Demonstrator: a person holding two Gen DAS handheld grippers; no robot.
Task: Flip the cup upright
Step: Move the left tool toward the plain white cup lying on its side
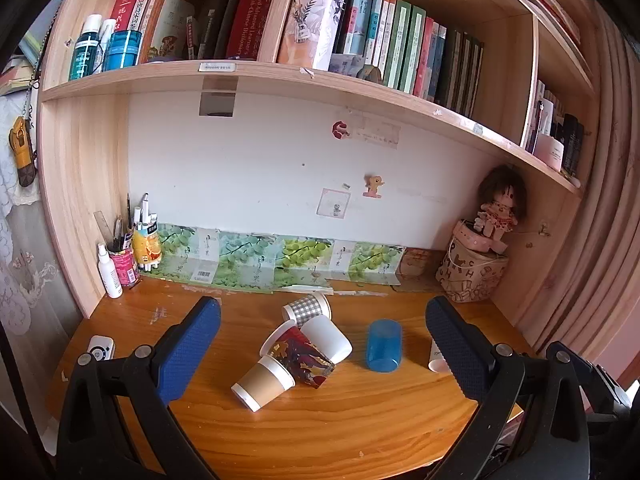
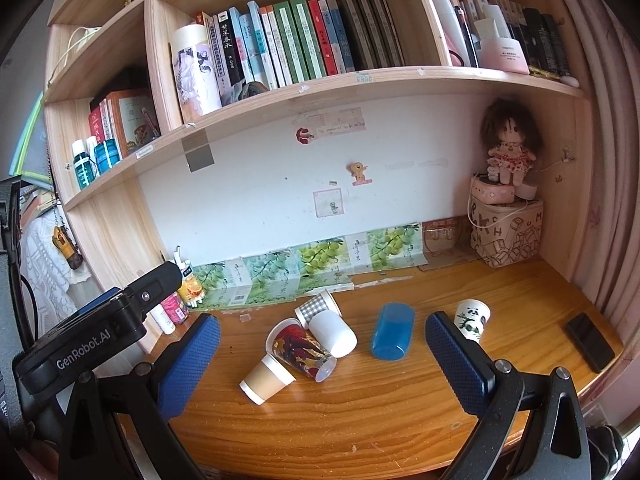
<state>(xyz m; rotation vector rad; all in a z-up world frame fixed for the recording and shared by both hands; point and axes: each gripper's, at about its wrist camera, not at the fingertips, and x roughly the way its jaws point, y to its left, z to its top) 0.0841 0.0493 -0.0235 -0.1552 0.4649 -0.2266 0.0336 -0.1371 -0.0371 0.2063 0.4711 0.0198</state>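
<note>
Several cups lie tipped over mid-desk: a brown paper cup [image 1: 262,383] [image 2: 267,380], a red patterned cup [image 1: 298,354] [image 2: 300,350], a white cup [image 1: 326,338] [image 2: 333,333], a checked cup [image 1: 307,307] [image 2: 318,307] and a blue plastic cup [image 1: 384,345] [image 2: 393,336]. A panda cup [image 2: 473,319] stands upright at the right, partly hidden by a finger in the left wrist view [image 1: 438,360]. My left gripper [image 1: 322,354] is open and empty, above the desk in front of the pile. My right gripper [image 2: 322,354] is open and empty, likewise short of the cups.
A pen holder and bottles [image 1: 122,258] stand at the back left, a patterned box with a doll [image 2: 506,236] at the back right. A black phone [image 2: 590,342] lies at the right, a white device [image 1: 100,347] at the left. A shelf [image 1: 280,76] hangs overhead.
</note>
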